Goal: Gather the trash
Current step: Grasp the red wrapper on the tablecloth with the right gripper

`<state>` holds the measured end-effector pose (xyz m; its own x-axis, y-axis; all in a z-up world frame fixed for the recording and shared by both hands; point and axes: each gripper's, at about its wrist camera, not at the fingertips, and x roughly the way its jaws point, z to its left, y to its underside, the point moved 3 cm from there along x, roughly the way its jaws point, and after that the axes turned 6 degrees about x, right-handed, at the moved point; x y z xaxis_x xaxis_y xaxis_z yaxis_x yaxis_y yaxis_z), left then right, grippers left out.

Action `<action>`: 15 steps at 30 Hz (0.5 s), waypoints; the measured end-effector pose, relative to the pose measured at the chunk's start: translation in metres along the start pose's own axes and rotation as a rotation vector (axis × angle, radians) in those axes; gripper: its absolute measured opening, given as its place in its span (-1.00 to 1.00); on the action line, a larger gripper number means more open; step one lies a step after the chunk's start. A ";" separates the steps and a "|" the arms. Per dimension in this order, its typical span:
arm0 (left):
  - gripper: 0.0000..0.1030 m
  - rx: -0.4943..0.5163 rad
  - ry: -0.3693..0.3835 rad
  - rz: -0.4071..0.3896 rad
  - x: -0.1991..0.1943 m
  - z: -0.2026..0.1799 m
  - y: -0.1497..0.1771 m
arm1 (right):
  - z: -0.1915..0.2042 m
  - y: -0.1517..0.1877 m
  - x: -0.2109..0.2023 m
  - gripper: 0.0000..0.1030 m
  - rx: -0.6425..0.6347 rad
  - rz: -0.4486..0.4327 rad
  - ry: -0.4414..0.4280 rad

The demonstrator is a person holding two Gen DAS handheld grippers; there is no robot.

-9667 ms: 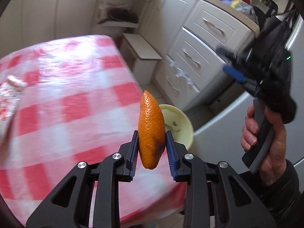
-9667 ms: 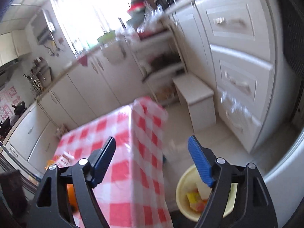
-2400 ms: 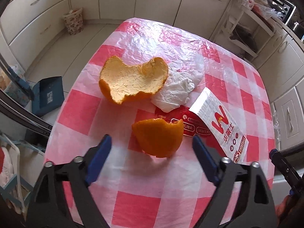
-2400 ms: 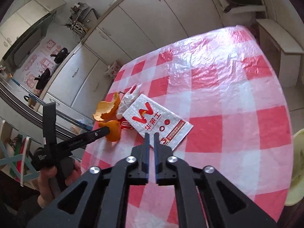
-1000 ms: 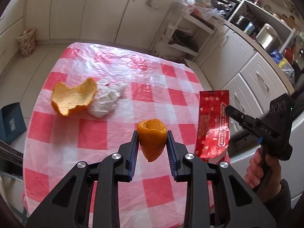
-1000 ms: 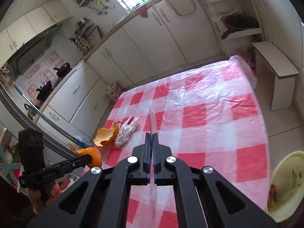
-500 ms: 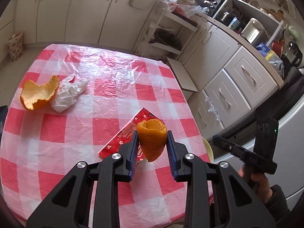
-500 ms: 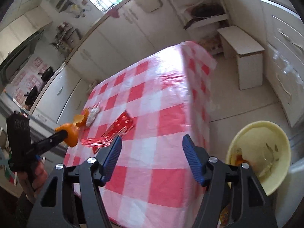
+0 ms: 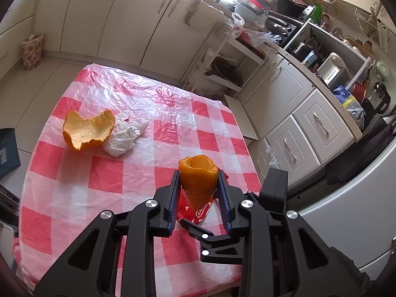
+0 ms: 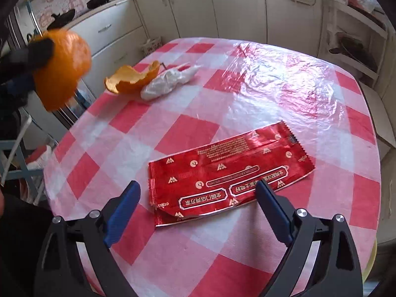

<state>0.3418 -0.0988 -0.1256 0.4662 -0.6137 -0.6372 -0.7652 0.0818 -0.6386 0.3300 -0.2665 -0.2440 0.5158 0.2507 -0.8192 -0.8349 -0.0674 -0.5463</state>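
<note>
A cupped piece of orange peel [image 9: 198, 183] stands upright between the blue pads of my left gripper [image 9: 198, 188], which is shut on it above the checked table [image 9: 111, 178]. In the right wrist view that peel [image 10: 61, 69] hangs at the upper left. A red foil wrapper [image 10: 230, 170] lies flat on the cloth. My right gripper [image 10: 198, 188] hovers low over the wrapper's near edge, its jaws opening wide, and the pads do not press on it. A corner of the wrapper [image 9: 190, 205] shows under the left fingers.
A larger orange peel [image 9: 86, 131] and a crumpled white tissue [image 9: 123, 138] lie side by side at the table's far left. White cabinets and drawers [image 9: 309, 128] line the room. A yellow bin rim [image 10: 372, 259] peeks past the table's right edge.
The right gripper went from shut on the upright red wrapper to wide open. The wrapper now lies flat on the table and the gripper has dropped low over it. The left keeps the peel.
</note>
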 end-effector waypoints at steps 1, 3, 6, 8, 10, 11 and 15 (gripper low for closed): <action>-0.47 -0.003 0.005 -0.003 -0.003 0.001 0.000 | 0.000 0.000 0.000 0.78 -0.007 0.000 0.010; -0.47 -0.008 0.016 -0.007 -0.007 0.003 -0.001 | -0.005 -0.002 0.001 0.74 0.006 -0.003 0.026; -0.47 -0.004 0.018 -0.010 -0.011 0.004 -0.002 | -0.011 -0.006 0.001 0.13 0.015 -0.025 0.086; -0.47 -0.008 0.016 -0.010 -0.012 0.005 -0.002 | -0.019 -0.008 -0.002 -0.54 0.021 -0.039 0.107; -0.47 -0.015 0.016 -0.010 -0.013 0.007 -0.002 | -0.026 -0.009 -0.004 -0.92 0.038 -0.041 0.107; -0.47 -0.016 0.013 -0.010 -0.012 0.006 -0.002 | -0.027 -0.009 -0.004 -0.95 0.044 -0.040 0.100; -0.47 -0.015 0.004 -0.004 -0.009 0.007 -0.001 | -0.036 -0.009 -0.016 -0.99 0.102 -0.047 0.047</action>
<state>0.3415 -0.0882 -0.1216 0.4671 -0.6173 -0.6331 -0.7699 0.0682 -0.6345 0.3362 -0.3048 -0.2324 0.5611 0.2055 -0.8018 -0.8236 0.0420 -0.5656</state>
